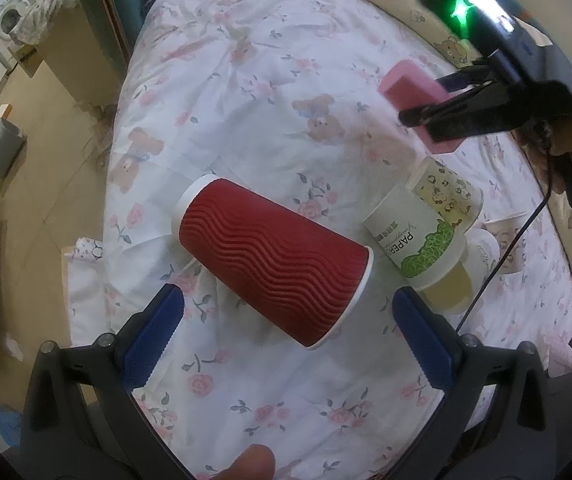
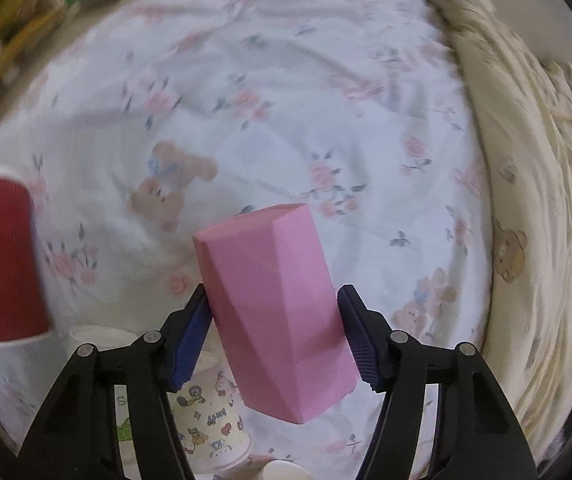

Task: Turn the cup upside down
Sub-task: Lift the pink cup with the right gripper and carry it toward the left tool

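A pink faceted cup (image 2: 277,316) is held between the blue pads of my right gripper (image 2: 275,336), lifted above the floral bedsheet with its closed base pointing away from the camera. In the left wrist view the same cup (image 1: 414,92) shows at the upper right in the right gripper (image 1: 426,118). A red ribbed paper cup (image 1: 273,260) lies on its side on the sheet, just ahead of my left gripper (image 1: 286,340), which is open and empty. The red cup also shows at the left edge of the right wrist view (image 2: 1,264).
A stack of printed paper cups (image 1: 426,236) lies beside the red cup, with more paper cups (image 1: 502,248) to its right. They appear under the right gripper too (image 2: 209,412). A cream quilt (image 2: 538,200) borders the bed's right side. A floor and furniture lie left of the bed (image 1: 45,92).
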The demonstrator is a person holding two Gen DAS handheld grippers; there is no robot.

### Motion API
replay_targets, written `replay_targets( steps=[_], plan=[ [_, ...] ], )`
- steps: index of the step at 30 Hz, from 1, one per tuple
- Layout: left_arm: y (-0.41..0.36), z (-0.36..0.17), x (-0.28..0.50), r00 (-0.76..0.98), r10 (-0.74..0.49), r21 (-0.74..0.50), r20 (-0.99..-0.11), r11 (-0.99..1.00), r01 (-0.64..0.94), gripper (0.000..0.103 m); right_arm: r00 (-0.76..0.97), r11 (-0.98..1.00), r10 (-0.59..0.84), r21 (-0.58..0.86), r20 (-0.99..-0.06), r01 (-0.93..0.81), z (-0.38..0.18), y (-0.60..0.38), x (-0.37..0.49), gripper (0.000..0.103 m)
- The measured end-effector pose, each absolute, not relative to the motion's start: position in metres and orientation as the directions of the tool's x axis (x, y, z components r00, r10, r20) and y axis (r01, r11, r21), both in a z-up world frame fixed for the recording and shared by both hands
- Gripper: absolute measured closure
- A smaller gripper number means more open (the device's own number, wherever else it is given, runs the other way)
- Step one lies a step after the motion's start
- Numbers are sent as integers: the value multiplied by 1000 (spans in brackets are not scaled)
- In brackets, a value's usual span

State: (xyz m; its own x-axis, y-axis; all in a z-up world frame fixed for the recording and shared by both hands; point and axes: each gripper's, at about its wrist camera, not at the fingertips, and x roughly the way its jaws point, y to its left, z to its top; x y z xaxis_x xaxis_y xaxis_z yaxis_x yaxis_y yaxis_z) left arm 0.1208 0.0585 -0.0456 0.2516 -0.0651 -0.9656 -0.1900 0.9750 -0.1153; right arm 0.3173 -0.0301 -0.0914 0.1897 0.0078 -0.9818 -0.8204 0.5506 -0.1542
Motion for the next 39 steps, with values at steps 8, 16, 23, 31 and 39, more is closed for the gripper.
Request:
replay_targets(
  steps=[8,16,23,31,39],
  plan=[
    [63,-41,118,271,-49,-105,-961,975,-196,0,265,684,63,-152,-962,-714,-35,-73,316,38],
    [67,-28,99,330,-33,-108,-943,971,-214,0,259,780,180,-24,-949,-626,25,-122,245,38],
    [74,-17,65,365,-35,-130,-930,962,-241,0,122,830,362,260,-924,-493,25,-151,163,38],
    [68,-19,22,377,-4,-94,-926,971,-221,0,-91,814,492,494,-866,-305,-52,-146,83,37],
    [63,-26,6,374,0,-95,-927,967,-236,0,-119,832,519,533,-846,-158,-116,-139,59,37]
  ],
)
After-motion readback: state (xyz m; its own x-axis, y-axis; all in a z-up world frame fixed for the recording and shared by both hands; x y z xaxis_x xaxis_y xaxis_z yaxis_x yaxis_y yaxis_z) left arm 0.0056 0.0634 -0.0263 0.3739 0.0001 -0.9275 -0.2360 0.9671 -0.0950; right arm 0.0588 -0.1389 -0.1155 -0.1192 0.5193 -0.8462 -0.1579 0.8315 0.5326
